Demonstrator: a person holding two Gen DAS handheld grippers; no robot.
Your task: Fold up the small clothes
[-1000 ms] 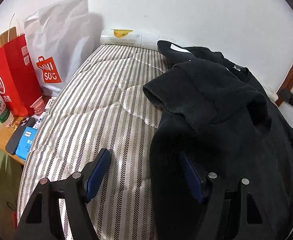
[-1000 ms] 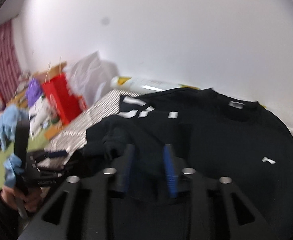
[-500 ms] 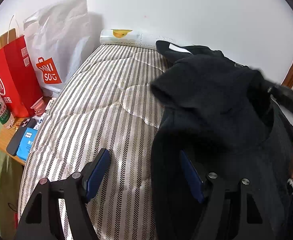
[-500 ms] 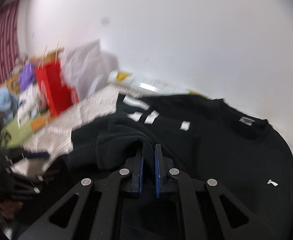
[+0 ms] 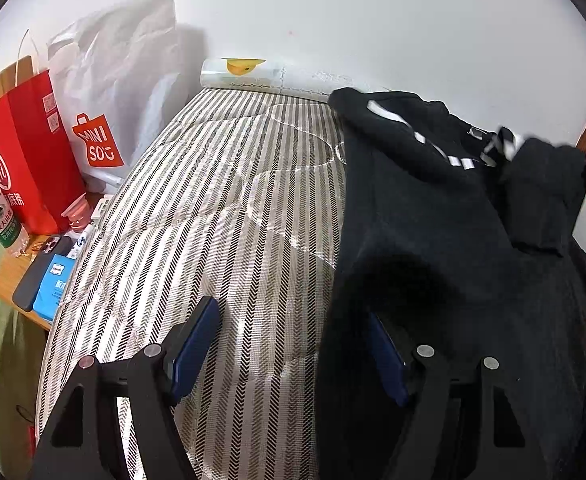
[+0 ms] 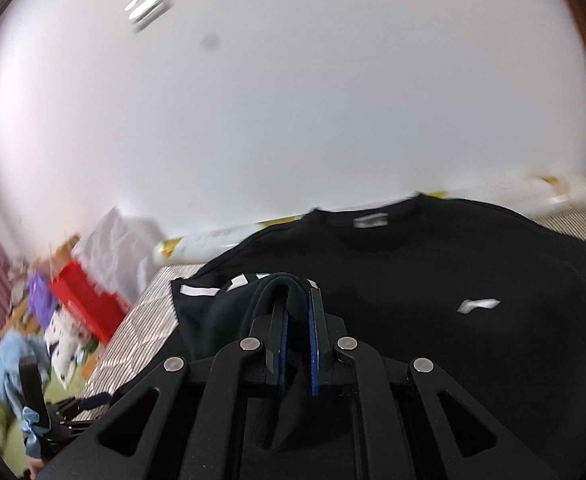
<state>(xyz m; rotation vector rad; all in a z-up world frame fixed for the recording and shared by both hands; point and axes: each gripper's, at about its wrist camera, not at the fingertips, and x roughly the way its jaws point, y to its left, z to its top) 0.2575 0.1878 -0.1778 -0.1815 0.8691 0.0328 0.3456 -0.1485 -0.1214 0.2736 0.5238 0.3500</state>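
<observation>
A black sweatshirt [image 5: 433,240] lies on the right half of a striped mattress [image 5: 221,216]. Its collar label [image 6: 369,221] is toward the wall. My right gripper [image 6: 296,320] is shut on a fold of the black sleeve [image 6: 283,286], which has white stripes, and holds it above the sweatshirt's body. In the left wrist view that sleeve [image 5: 541,192] hangs raised at the right edge. My left gripper [image 5: 293,354] stands open low over the mattress. The sweatshirt's near edge lies loosely by its right finger [image 5: 389,360], unpressed.
A red paper bag [image 5: 17,152] and a white shopping bag [image 5: 109,92] stand at the mattress's left side. A rolled printed sheet [image 5: 253,74] lies along the white wall. A low table [image 5: 5,280] holds a phone, a blue pack and a bottle.
My right gripper closed on the sleeve and carried it rightward across the sweatshirt, rolling as it went. The sleeve now hangs at the right instead of lying over the middle. The left gripper stayed still.
</observation>
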